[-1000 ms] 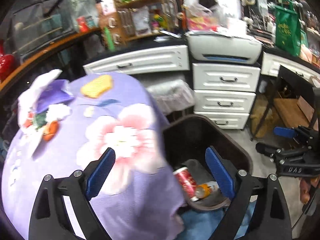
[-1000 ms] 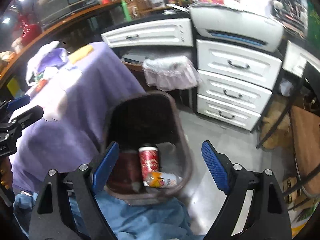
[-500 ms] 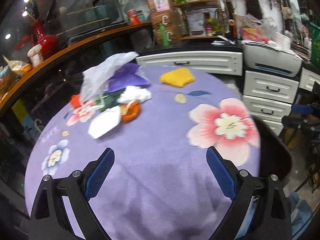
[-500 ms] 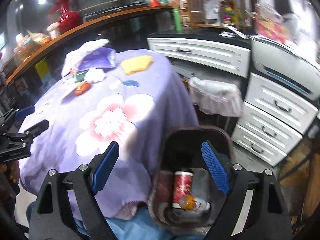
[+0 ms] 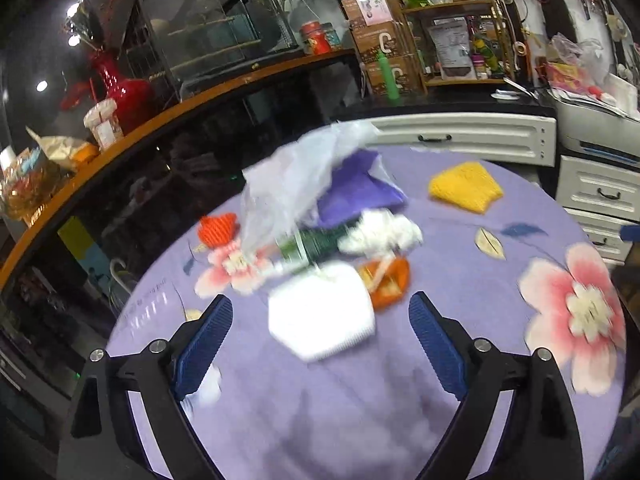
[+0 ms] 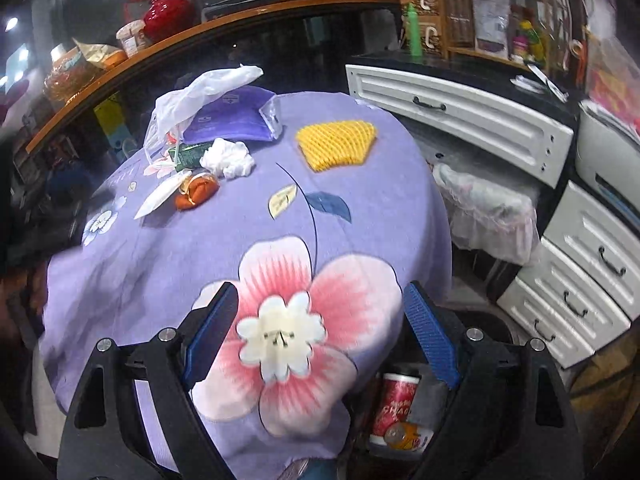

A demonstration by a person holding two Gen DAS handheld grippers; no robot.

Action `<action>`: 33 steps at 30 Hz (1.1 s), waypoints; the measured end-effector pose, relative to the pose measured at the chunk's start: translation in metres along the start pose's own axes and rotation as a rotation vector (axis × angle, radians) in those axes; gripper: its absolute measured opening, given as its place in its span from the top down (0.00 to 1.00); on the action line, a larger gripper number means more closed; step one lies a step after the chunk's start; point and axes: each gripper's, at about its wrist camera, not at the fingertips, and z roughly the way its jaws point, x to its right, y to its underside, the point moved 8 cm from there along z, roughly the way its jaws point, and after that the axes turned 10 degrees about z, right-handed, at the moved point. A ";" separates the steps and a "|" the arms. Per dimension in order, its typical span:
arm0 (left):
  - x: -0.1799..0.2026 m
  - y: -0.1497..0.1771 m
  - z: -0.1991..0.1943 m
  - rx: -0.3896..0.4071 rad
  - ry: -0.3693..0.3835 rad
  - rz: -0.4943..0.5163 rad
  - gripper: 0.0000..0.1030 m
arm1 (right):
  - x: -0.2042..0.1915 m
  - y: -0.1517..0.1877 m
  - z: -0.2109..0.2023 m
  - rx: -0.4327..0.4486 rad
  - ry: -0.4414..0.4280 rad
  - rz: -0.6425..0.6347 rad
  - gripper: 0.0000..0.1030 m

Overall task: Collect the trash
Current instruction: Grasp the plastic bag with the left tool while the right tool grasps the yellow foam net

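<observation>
Blurred, seemingly white paper lies on tablecloth.

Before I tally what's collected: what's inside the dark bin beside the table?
Inside the dark bin: a red printed cup and an orange-capped bottle. The gripper and tablecloth hide the rest.

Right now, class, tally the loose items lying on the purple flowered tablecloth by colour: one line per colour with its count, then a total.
White: 3: plastic bag, crumpled tissue, flat paper piece
Purple: 1: pouch
Yellow: 1: foam net
Orange: 2: peel, foam net
Green: 1: carton
Total: 8
</observation>
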 end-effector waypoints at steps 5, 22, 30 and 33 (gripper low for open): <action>-0.006 -0.046 0.047 -0.029 -0.022 0.041 0.25 | -0.003 -0.008 0.009 -0.009 0.007 -0.029 0.18; -0.053 -0.072 0.109 -0.112 -0.100 -0.069 0.97 | 0.000 -0.022 0.038 -0.030 -0.003 -0.054 0.19; -0.107 -0.061 0.044 -0.002 -0.091 -0.241 0.98 | -0.019 -0.046 0.051 0.005 -0.023 -0.111 0.19; -0.116 -0.052 0.018 0.036 -0.095 -0.263 0.98 | -0.026 -0.056 0.062 0.004 -0.015 -0.140 0.19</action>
